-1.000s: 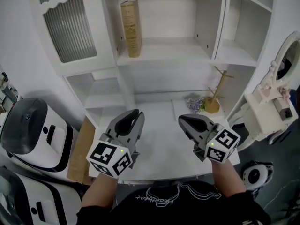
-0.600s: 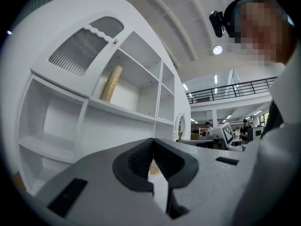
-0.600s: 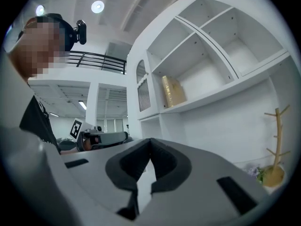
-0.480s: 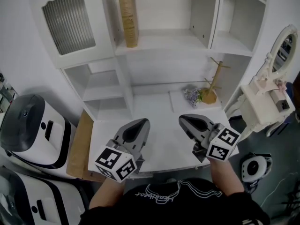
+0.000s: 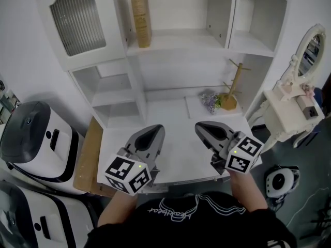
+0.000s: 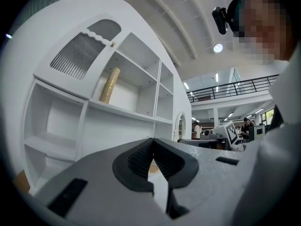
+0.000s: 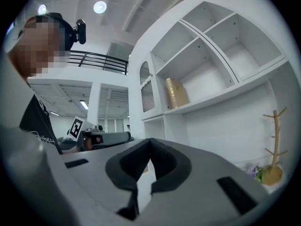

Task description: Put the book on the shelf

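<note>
A tan book (image 5: pixel 140 18) stands upright on the upper shelf (image 5: pixel 181 41) of the white cabinet, against the compartment's left wall; it also shows in the left gripper view (image 6: pixel 109 85) and the right gripper view (image 7: pixel 175 92). My left gripper (image 5: pixel 155 132) hovers over the near part of the white desk (image 5: pixel 170 123), shut with nothing in it. My right gripper (image 5: pixel 200 127) is level with it to the right, also shut and empty. Both are well below and in front of the book.
A wooden jewellery stand (image 5: pixel 231 89) and a small bunch of flowers (image 5: pixel 209 101) sit at the desk's back right. A white mirror table (image 5: pixel 292 107) is at the right. White appliances (image 5: pixel 36 141) stand on the floor at the left, beside a brown board (image 5: pixel 87 159).
The left gripper's jaws have closed. Both grippers have drawn back toward the desk's front edge, and the view has pulled away from the cabinet.
</note>
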